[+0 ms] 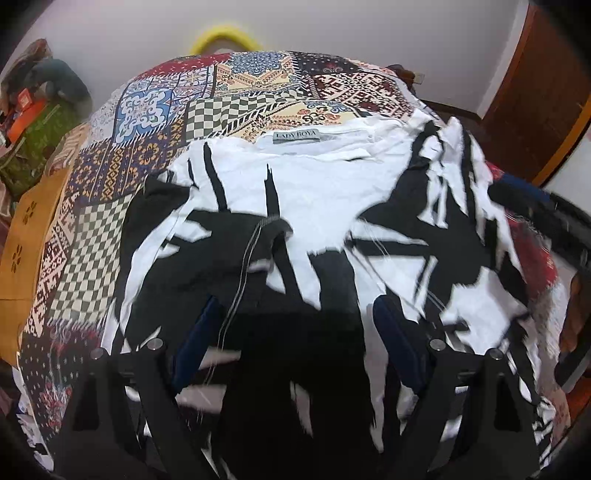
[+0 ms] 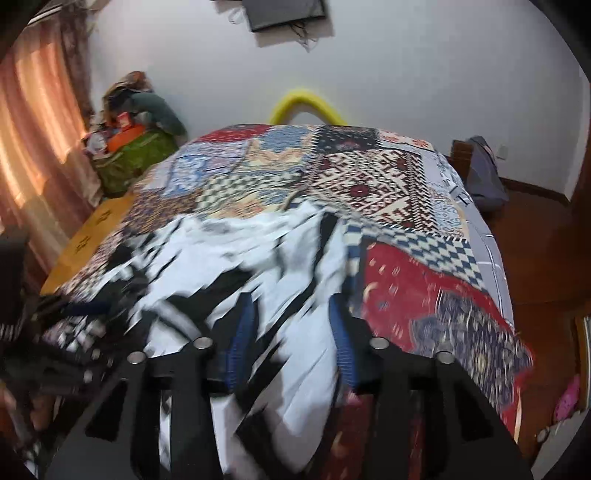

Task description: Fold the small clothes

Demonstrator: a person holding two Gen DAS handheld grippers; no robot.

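A white top with bold black slashes [image 1: 314, 192] lies spread on a patchwork bedspread [image 1: 147, 110], its neck label [image 1: 297, 137] at the far edge. My left gripper [image 1: 295, 328] hovers over the garment's near dark part, jaws wide open and holding nothing. In the right wrist view, which is blurred, the same top [image 2: 229, 258] lies crumpled at the left of the bedspread [image 2: 406, 266]. My right gripper [image 2: 291, 332] sits over the garment's right edge. Its blue fingers [image 2: 243, 332] stand partly apart, with cloth lying between them and no visible pinch.
A yellow curved thing [image 1: 221, 35] shows behind the bed's far end. A pile of bags and clothes [image 1: 37, 110] sits at the far left beside the bed's wooden edge [image 1: 26, 229]. There are curtains [image 2: 33, 147] on the left, a grey bag [image 2: 484, 173] on the floor at right, and a wooden door [image 1: 535, 92].
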